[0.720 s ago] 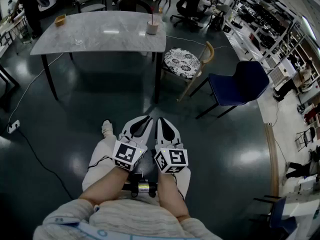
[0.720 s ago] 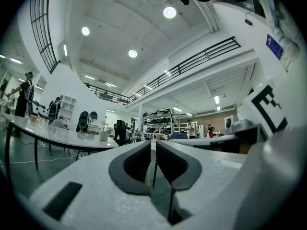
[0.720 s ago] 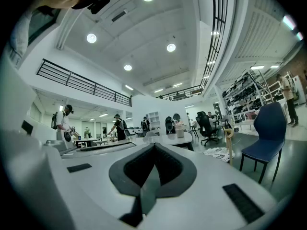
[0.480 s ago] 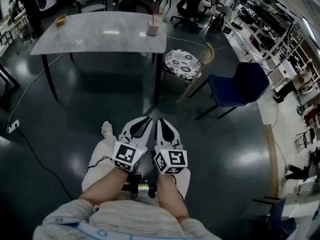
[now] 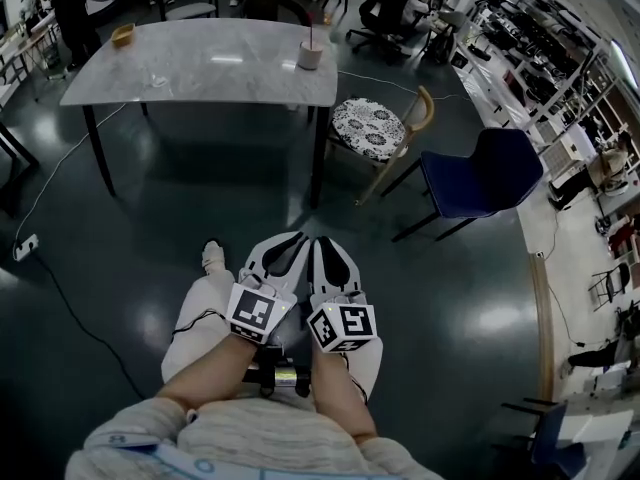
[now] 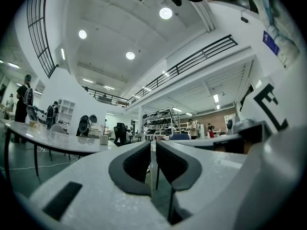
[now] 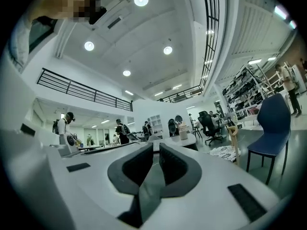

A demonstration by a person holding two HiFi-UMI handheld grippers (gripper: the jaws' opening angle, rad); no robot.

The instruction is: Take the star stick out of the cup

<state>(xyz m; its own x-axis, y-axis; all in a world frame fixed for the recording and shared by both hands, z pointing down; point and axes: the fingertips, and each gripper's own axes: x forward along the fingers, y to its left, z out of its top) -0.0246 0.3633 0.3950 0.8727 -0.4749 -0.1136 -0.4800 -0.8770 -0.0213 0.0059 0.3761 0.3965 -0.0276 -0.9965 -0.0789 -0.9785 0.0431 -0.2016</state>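
Note:
A pale cup (image 5: 311,56) stands at the far right edge of the grey marble table (image 5: 200,68), several steps ahead of me. A thin reddish stick (image 5: 308,33) rises out of it; its top is too small to make out. Both grippers are held side by side low before my body, far from the table. My left gripper (image 5: 290,239) and right gripper (image 5: 325,240) are shut with nothing between the jaws. The cup (image 6: 104,139) shows small and distant in the left gripper view, and the cup (image 7: 183,132) likewise in the right gripper view.
A wooden chair with a patterned cushion (image 5: 372,126) stands at the table's right end, a blue chair (image 5: 480,173) further right. A small bowl (image 5: 123,35) sits at the table's far left. A cable and power strip (image 5: 25,247) lie on the dark floor at left.
The head view has shifted slightly, so the table and chairs sit a little differently in the frame. Both grippers stay shut and together in front of my body.

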